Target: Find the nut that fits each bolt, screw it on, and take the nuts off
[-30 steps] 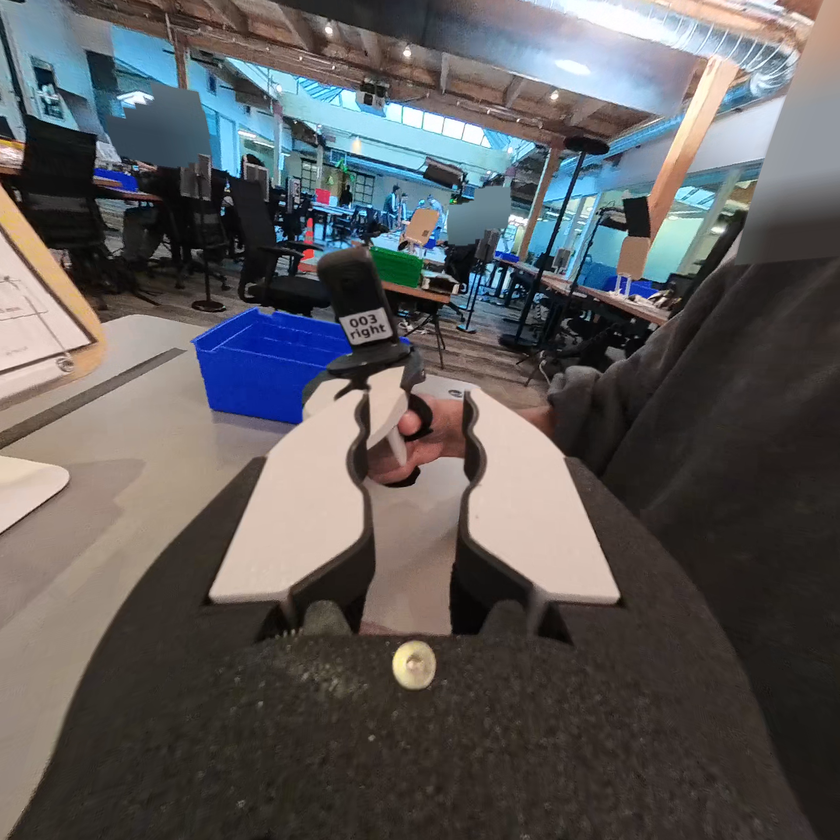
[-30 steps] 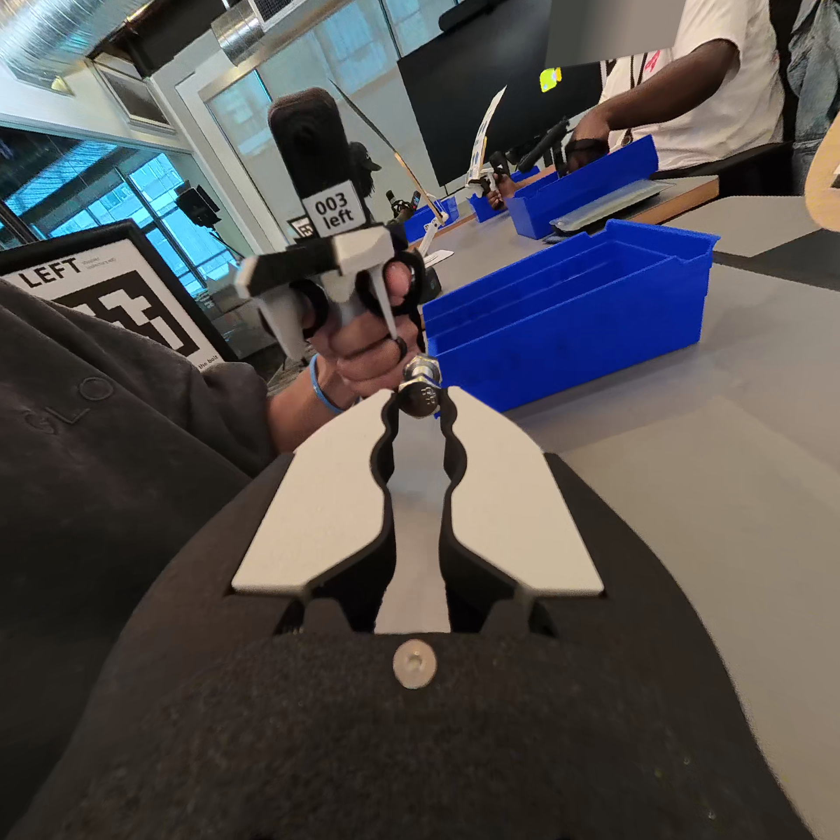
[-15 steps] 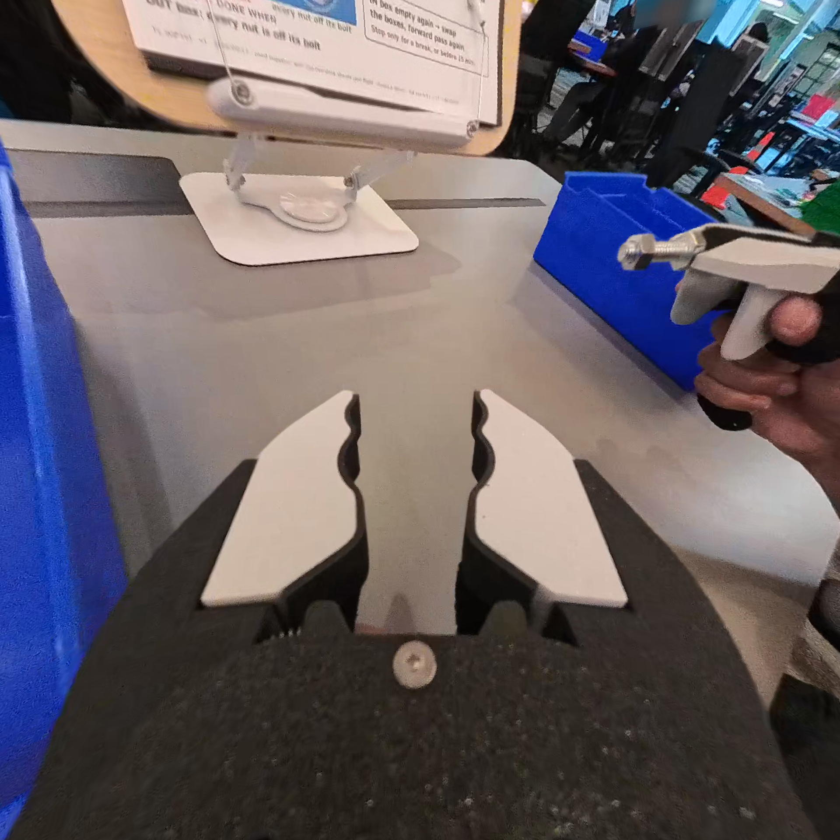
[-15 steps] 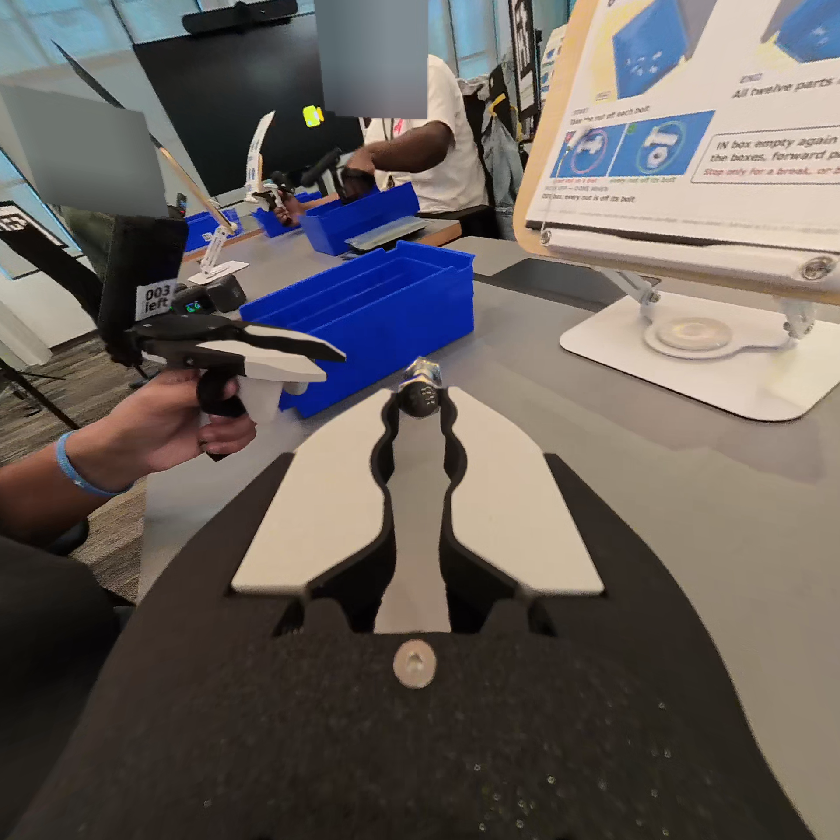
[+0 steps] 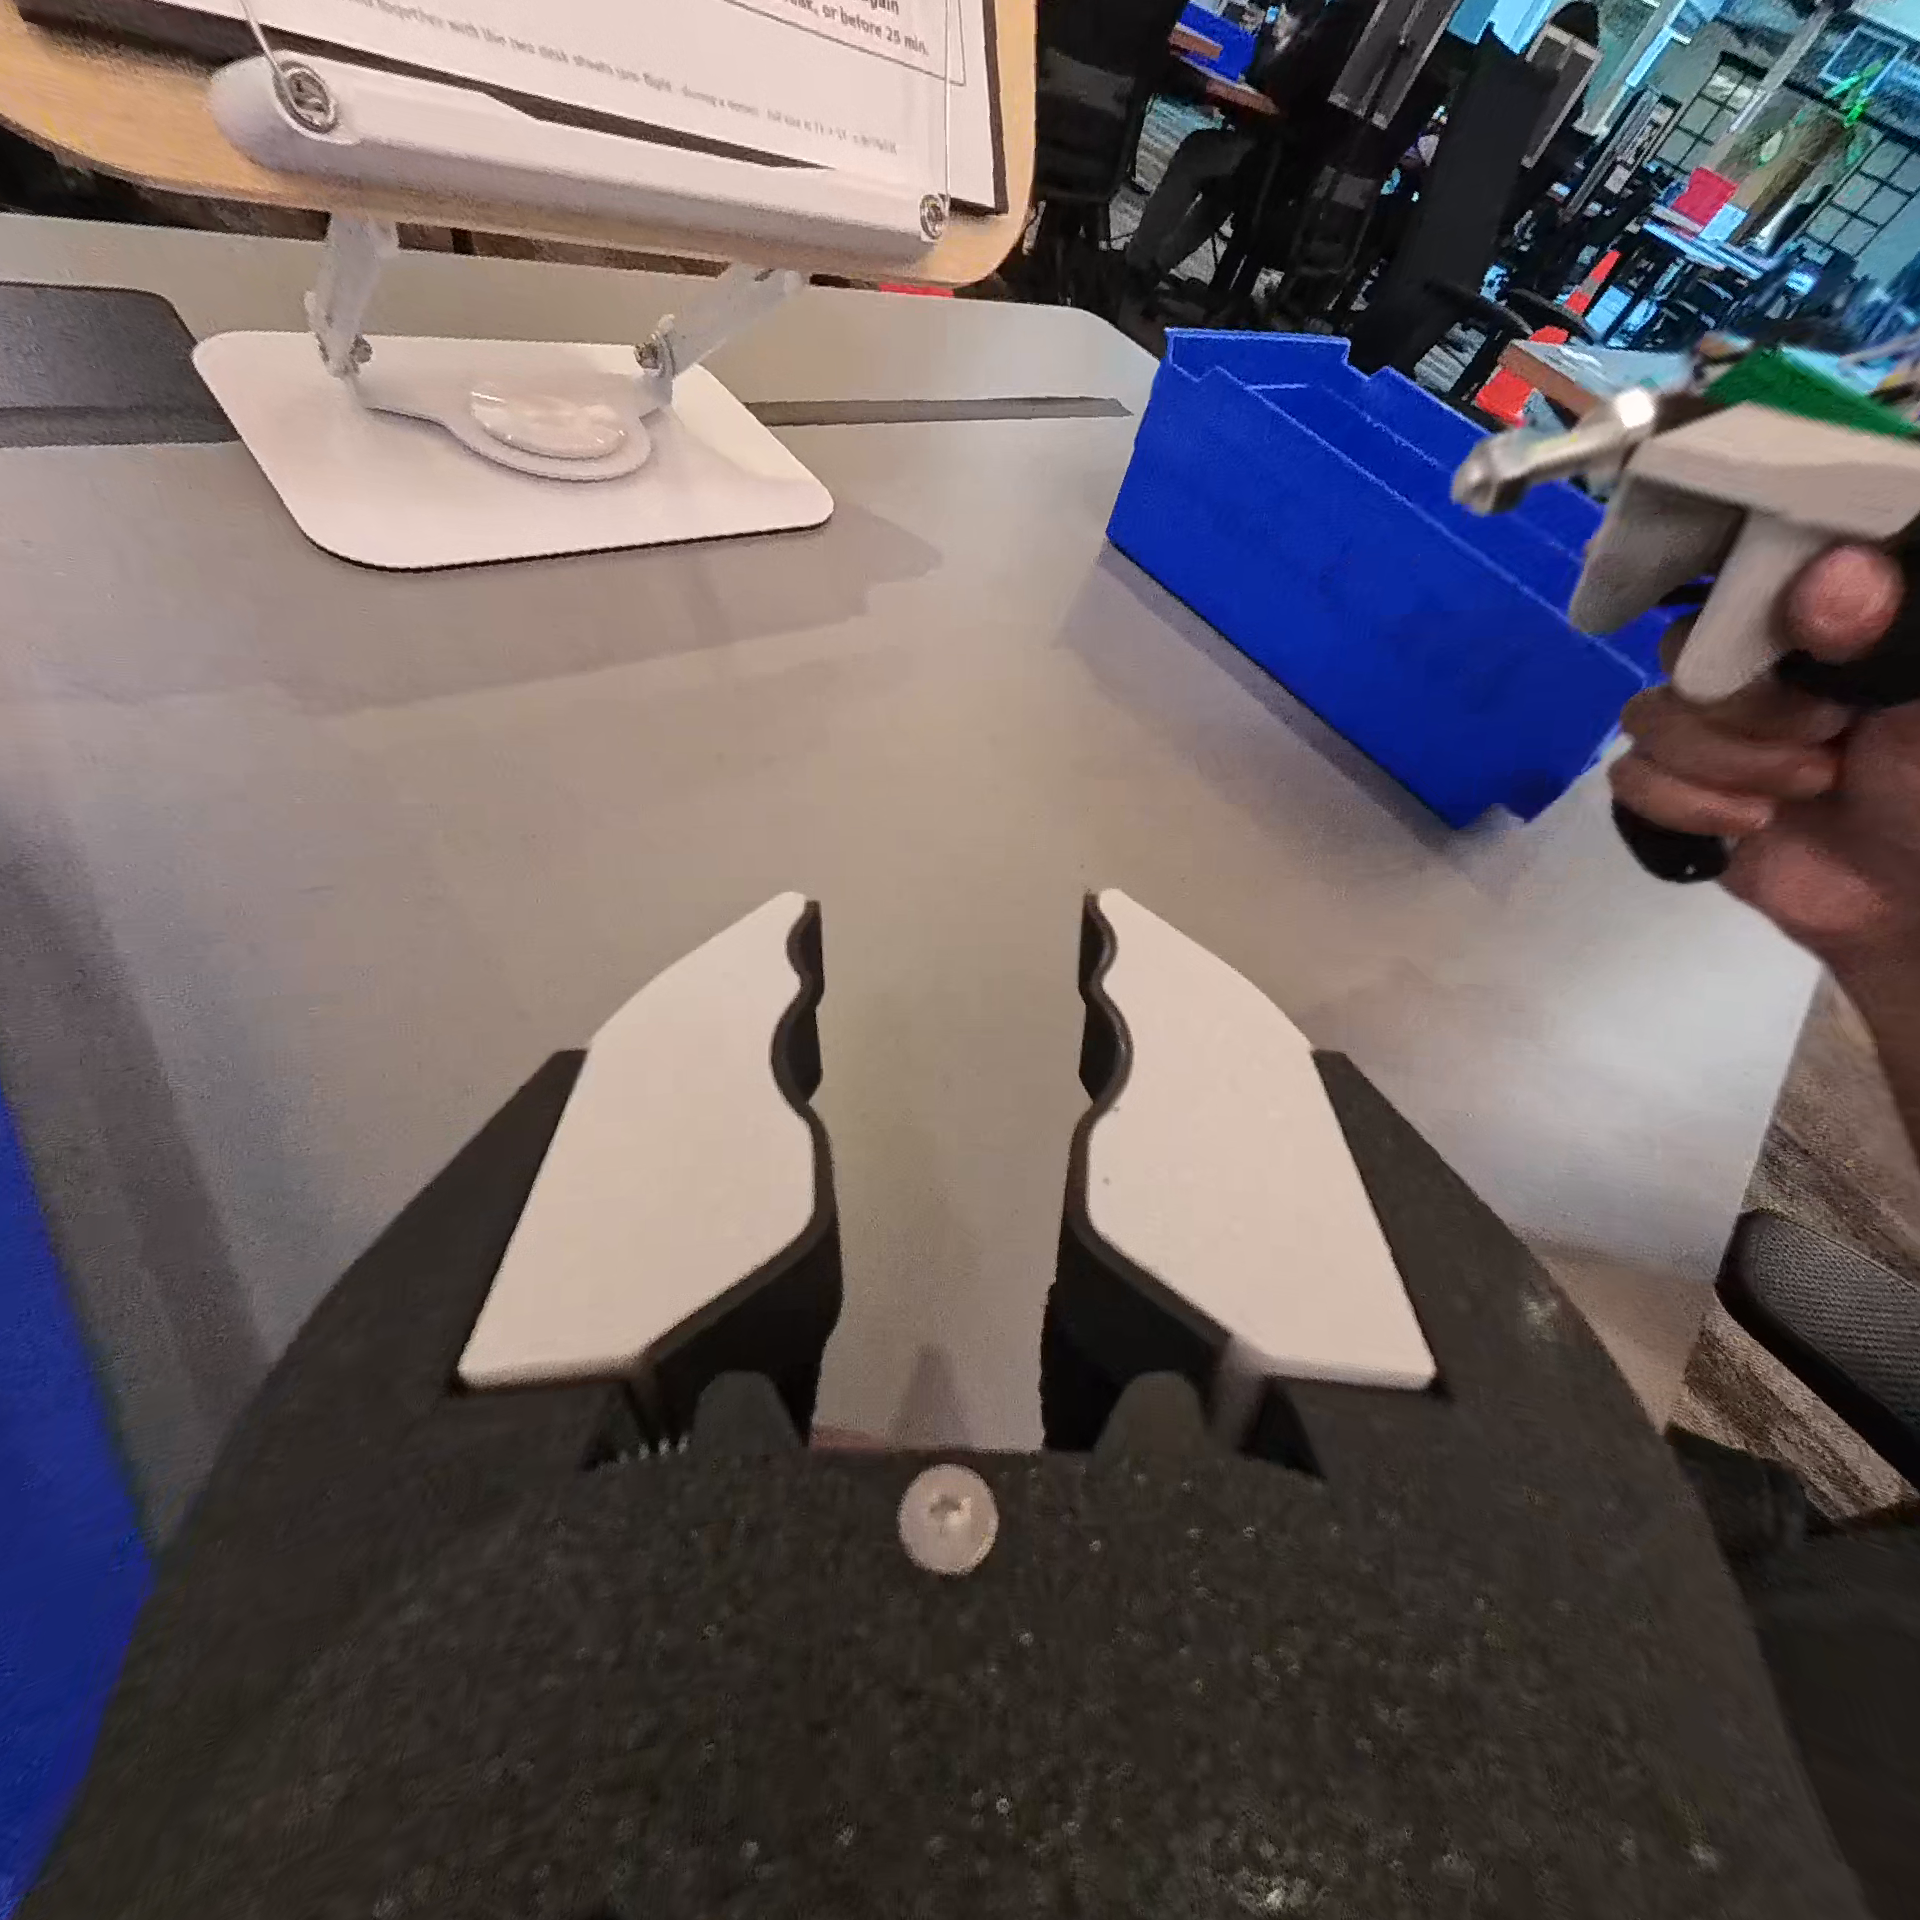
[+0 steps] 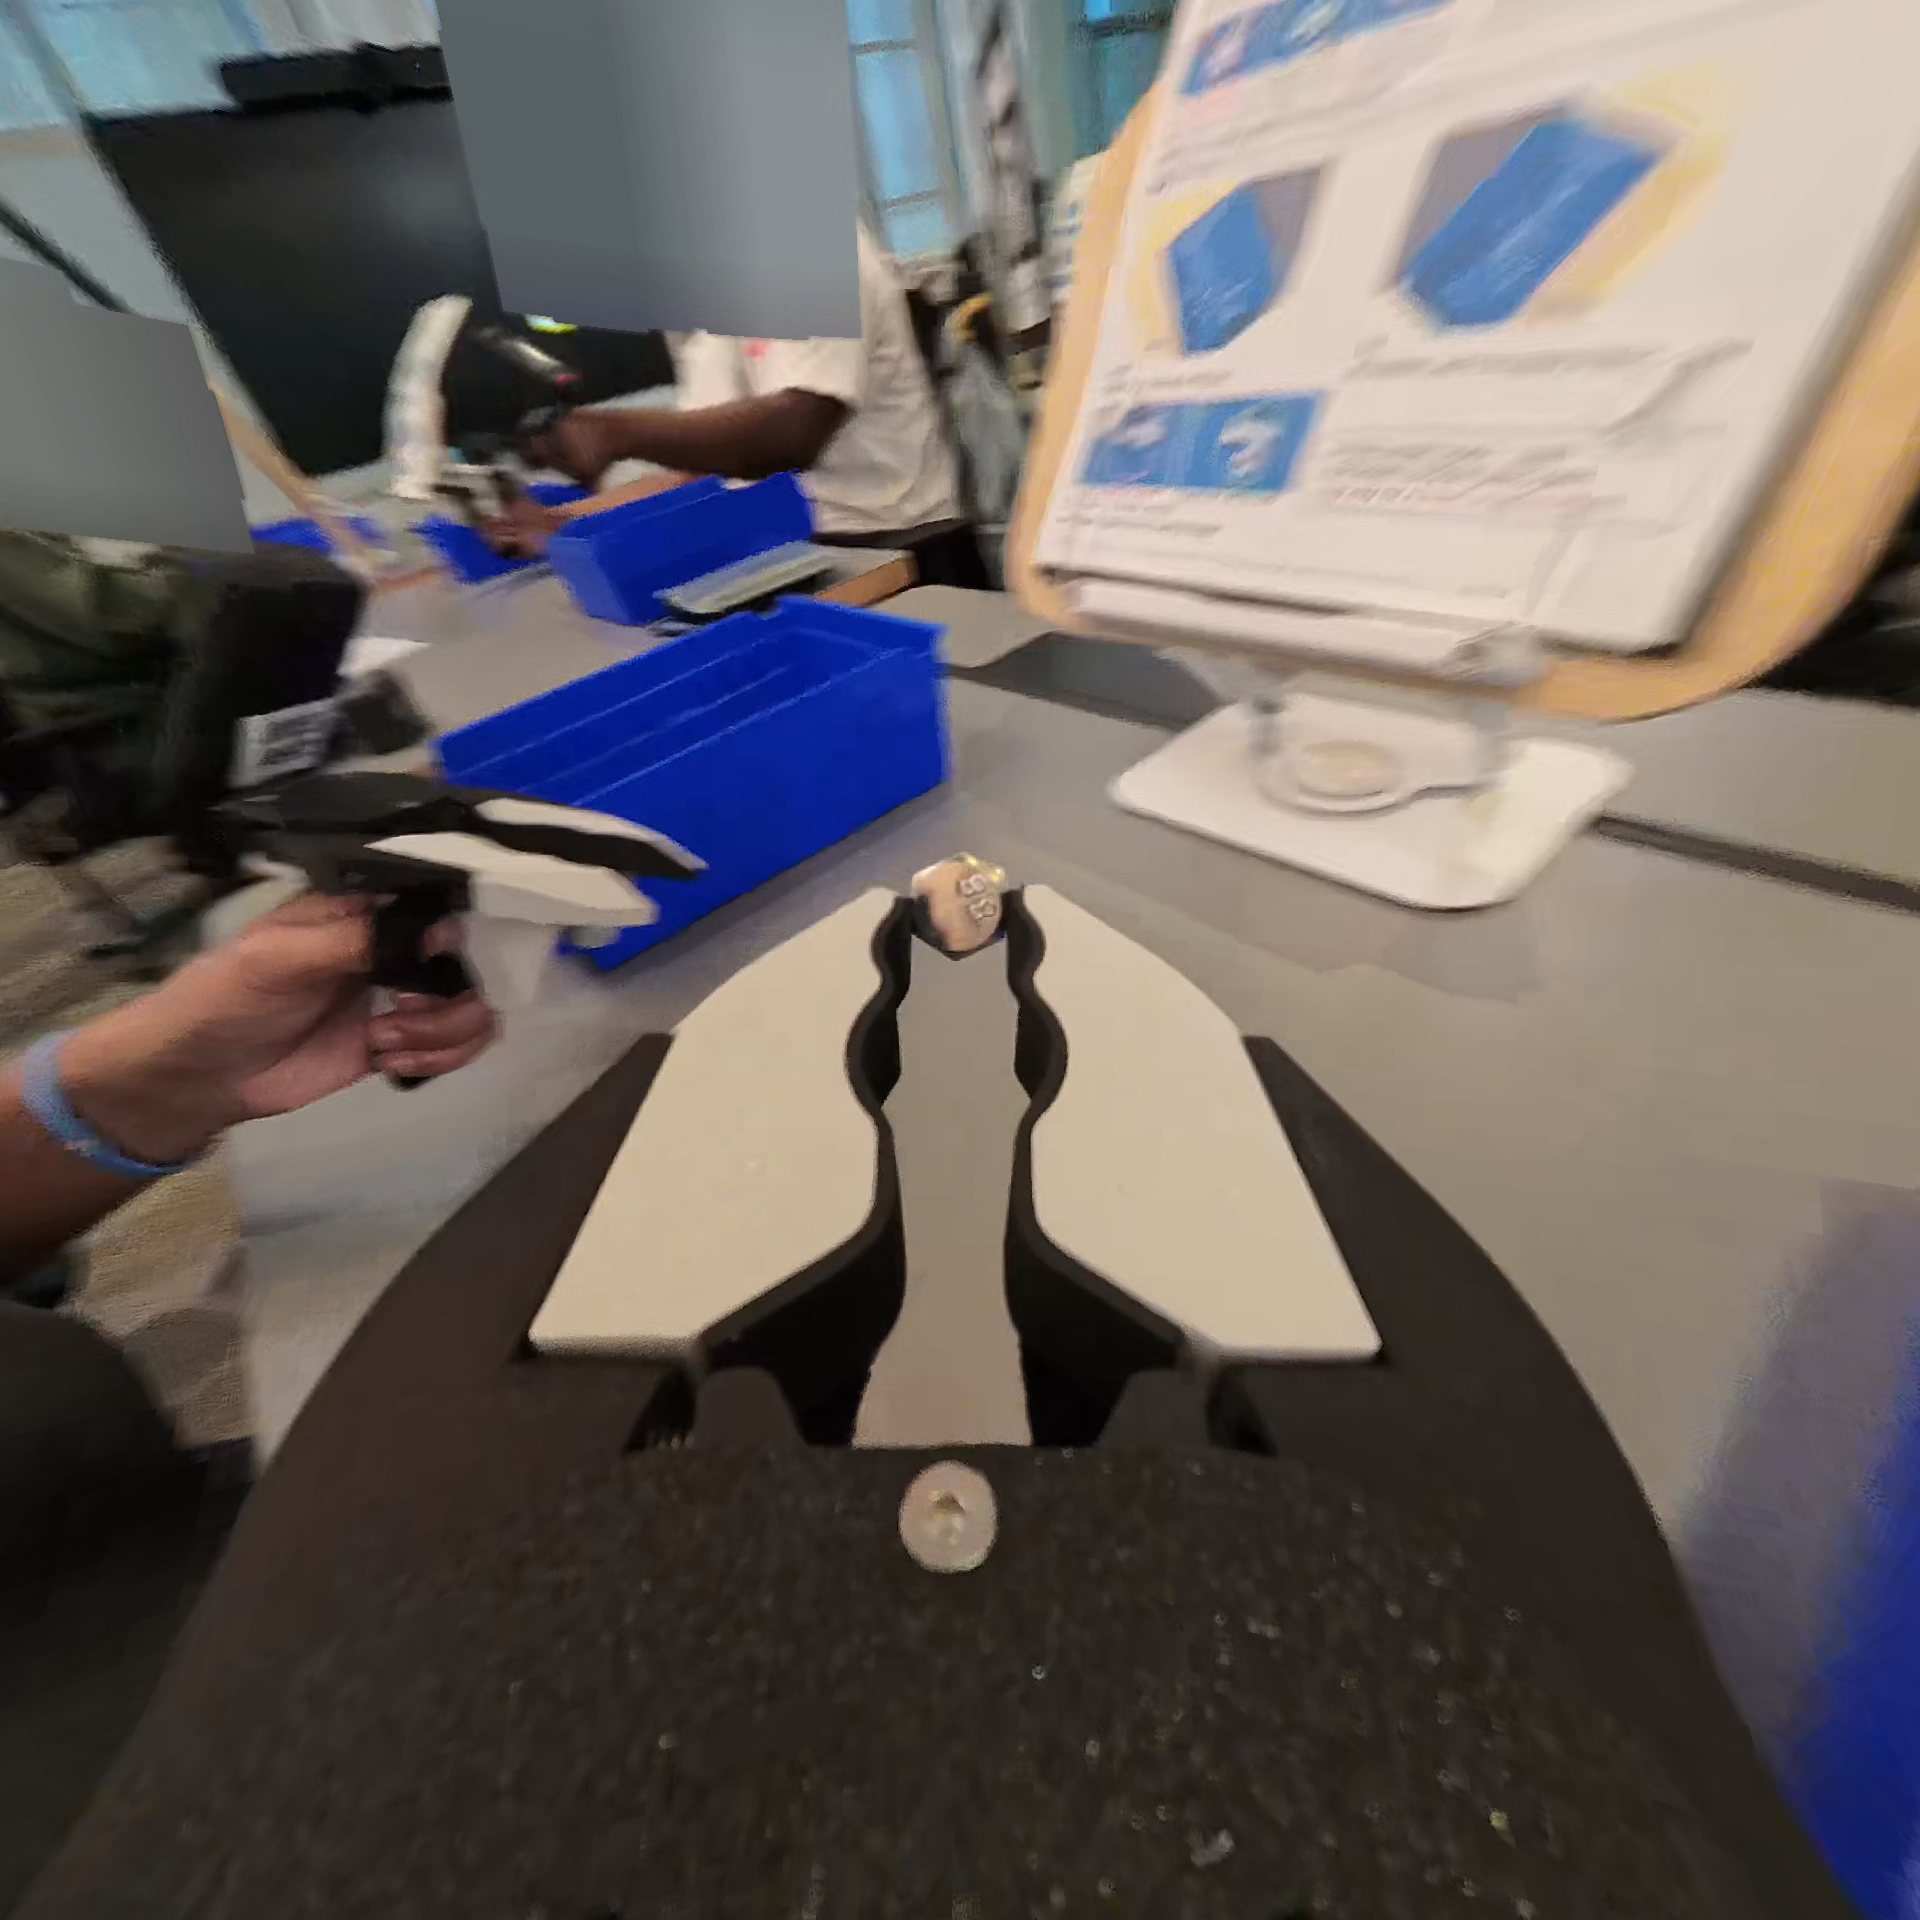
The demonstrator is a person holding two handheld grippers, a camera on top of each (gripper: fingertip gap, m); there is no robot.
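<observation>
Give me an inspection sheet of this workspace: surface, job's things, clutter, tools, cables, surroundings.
Surface: grey table, bare in the middle.
Job's things: one bolt held at the tips of the right tool, head toward the camera; no nut can be made out on it. Blue bin to the right in the left wrist view; another blue bin to the left in the right wrist view; their contents are hidden.
Clutter: instruction sheet on a white stand at the far side of the table.
Tools: left tool open and empty; right tool shut on the bolt.
Cables: nothing seen.
Surroundings: open workroom; another person works at a neighbouring table with more blue bins.
</observation>
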